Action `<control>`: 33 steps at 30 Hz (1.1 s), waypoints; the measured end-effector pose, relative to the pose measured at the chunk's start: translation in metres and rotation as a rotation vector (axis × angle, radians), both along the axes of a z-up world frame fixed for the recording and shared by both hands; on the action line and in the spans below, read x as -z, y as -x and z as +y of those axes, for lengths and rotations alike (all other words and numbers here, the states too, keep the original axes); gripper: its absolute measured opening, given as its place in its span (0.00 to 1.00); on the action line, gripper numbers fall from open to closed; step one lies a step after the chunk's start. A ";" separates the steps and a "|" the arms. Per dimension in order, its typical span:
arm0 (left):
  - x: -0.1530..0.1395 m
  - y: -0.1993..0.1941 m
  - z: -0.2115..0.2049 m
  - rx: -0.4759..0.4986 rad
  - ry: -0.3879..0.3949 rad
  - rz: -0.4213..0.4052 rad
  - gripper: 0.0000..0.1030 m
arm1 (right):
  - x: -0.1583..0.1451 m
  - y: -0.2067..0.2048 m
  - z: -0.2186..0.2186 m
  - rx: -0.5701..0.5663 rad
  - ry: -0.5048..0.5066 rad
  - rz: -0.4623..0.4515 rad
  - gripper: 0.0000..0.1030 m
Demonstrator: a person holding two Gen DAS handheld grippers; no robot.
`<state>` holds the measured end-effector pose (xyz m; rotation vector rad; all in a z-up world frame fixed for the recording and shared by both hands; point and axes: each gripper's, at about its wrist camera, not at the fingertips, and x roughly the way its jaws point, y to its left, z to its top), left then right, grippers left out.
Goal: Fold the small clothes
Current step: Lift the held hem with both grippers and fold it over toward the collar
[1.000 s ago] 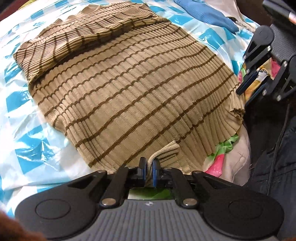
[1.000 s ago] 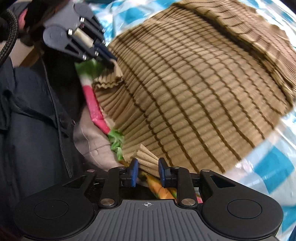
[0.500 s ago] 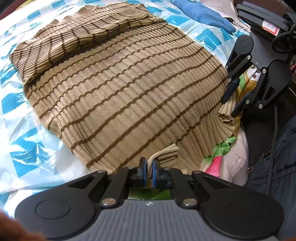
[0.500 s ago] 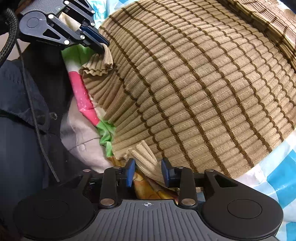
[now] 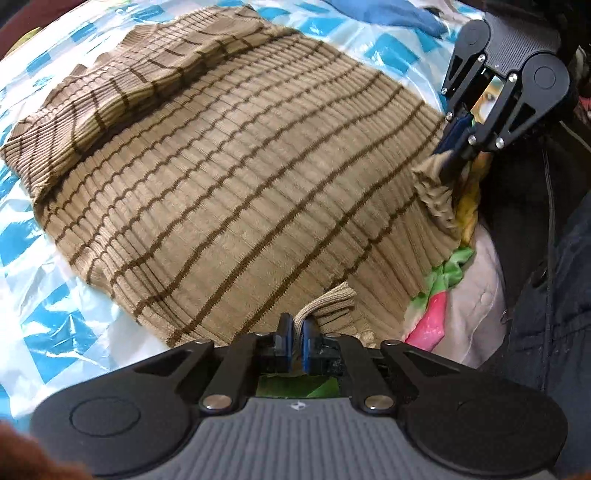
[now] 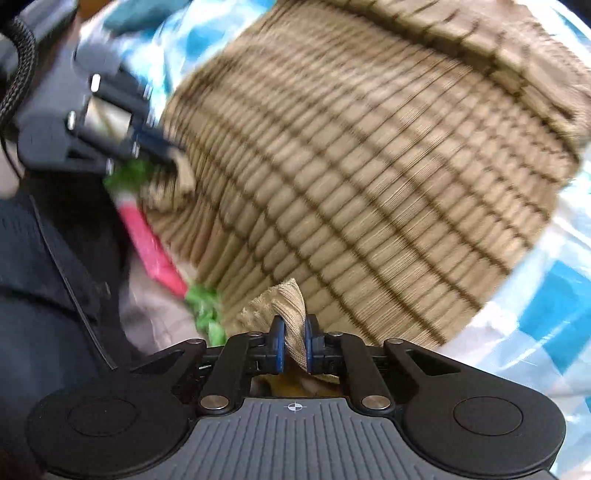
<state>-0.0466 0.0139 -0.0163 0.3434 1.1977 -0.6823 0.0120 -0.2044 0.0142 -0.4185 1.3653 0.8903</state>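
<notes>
A tan ribbed sweater (image 5: 240, 184) with thin brown stripes lies flat on a blue-and-white checked plastic sheet (image 5: 55, 325), its top part folded over at the far left. My left gripper (image 5: 296, 325) is shut on a bunched bit of the near hem. In the right wrist view the sweater (image 6: 369, 166) is blurred by motion. My right gripper (image 6: 294, 328) has its jaws closing, and the pads press on a pinch of the hem's other corner. From the left wrist view the right gripper (image 5: 448, 155) stands at the sweater's right corner. The left gripper (image 6: 162, 147) shows at upper left.
A pink, green and yellow cloth (image 5: 432, 317) lies under the hem at the sheet's near edge. A blue garment (image 5: 388, 14) lies at the far side. A person's dark jacket (image 5: 554, 277) is close on the right. The checked sheet (image 6: 554, 295) surrounds the sweater.
The right gripper's jaws stood apart around the hem corner and have now come together on it; it has rolled and shifted sideways. The left gripper keeps its pinch on the hem.
</notes>
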 end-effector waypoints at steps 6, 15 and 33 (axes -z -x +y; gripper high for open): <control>-0.028 -0.018 0.036 -0.208 0.125 -0.051 0.09 | -0.043 -0.026 -0.021 0.215 -0.142 -0.119 0.08; -0.060 -0.052 0.106 -0.548 0.250 -0.218 0.09 | -0.074 -0.085 -0.071 0.587 -0.271 -0.314 0.08; 0.001 -0.075 0.117 -0.743 0.259 -0.106 0.13 | 0.016 -0.110 -0.088 0.794 -0.295 -0.158 0.18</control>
